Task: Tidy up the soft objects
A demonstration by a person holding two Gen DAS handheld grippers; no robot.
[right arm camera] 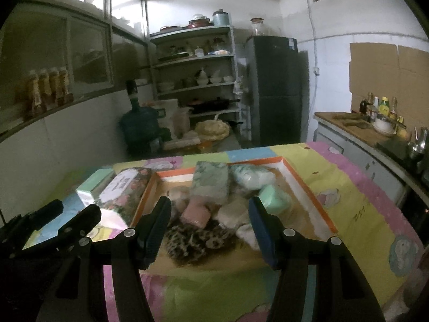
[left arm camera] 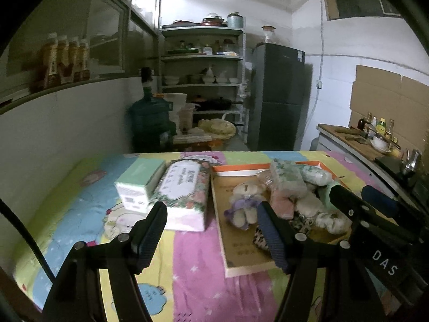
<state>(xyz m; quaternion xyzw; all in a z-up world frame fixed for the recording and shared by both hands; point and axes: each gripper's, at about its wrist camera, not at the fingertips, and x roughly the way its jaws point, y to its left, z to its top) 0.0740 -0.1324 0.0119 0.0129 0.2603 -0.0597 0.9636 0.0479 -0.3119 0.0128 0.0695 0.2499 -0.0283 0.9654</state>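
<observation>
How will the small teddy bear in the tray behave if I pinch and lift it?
The teddy bear looks plush, so it would probably squash under the pads and weigh little. Its limbs seem loose and may dangle. It lies beside the pile in the tray, so neighbours likely stay put.

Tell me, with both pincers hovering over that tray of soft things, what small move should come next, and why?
Probably the left gripper should ease forward and down onto the little teddy bear. Its jaws stand open and empty, and the bear lies alone at the near left of the orange-rimmed tray, clear of the pile the right gripper faces.
</observation>
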